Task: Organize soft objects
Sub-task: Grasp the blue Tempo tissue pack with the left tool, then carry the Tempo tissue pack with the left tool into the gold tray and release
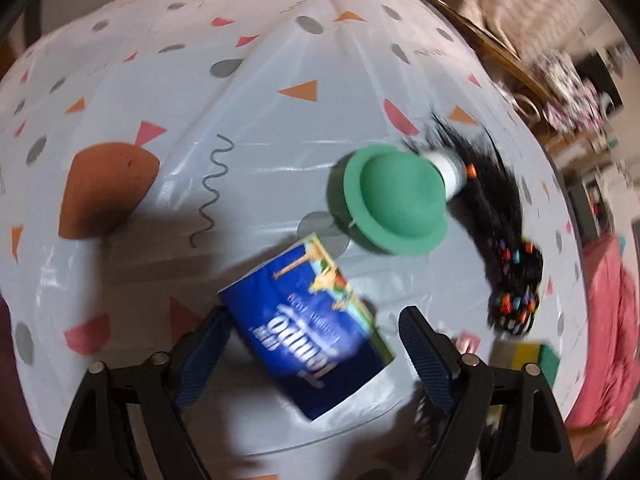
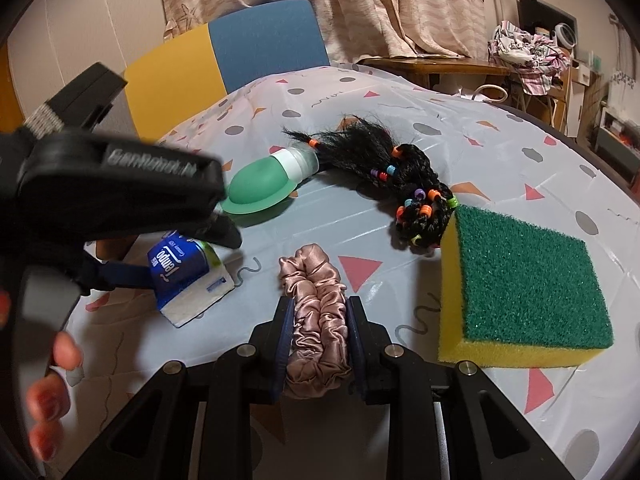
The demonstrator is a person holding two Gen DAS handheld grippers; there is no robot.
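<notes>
Glossy plastic tablecloth (image 2: 500, 152), satiny pink scrunchie (image 2: 316, 312) — and a sponge (image 2: 524, 280) topped with rough green scouring fibre.

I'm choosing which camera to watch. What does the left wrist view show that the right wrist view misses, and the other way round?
Only the left wrist view: the brown sponge and the left hand-held gripper from behind, jaws open either side of the tissue pack.

Only the right wrist view: the pink scrunchie clamped in the right hand-held gripper, and the person's fingers.

Both: the tissue pack, green cap bottle, beaded black hair, yellow-green sponge (only a corner in the left view) and patterned tablecloth.
</notes>
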